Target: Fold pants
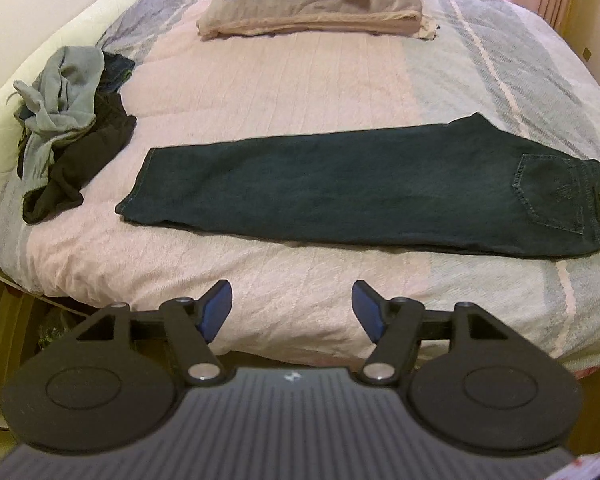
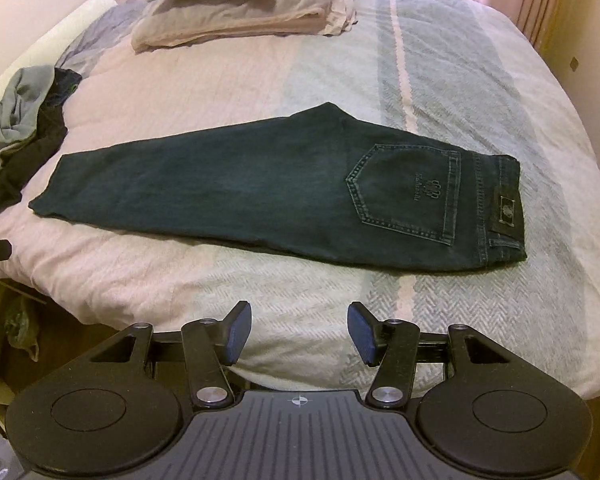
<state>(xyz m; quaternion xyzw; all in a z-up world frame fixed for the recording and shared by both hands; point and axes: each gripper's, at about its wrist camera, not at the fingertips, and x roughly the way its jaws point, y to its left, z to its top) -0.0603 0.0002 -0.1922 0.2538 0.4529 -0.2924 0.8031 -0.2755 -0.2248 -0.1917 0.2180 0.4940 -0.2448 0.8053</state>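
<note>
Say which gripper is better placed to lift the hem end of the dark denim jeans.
Probably the left gripper: open, nearer the hem of the dark denim jeans. The right gripper, also open, faces the waistband.

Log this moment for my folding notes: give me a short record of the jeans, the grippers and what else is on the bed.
jeans: dark, folded lengthwise, flat on bed, waist to the right
left gripper: open, above near bed edge, touching nothing
right gripper: open, empty, short of jeans
clothes pile: far left, apart from jeans
pillows: stacked at head of bed
bedspread: pink and grey
</note>
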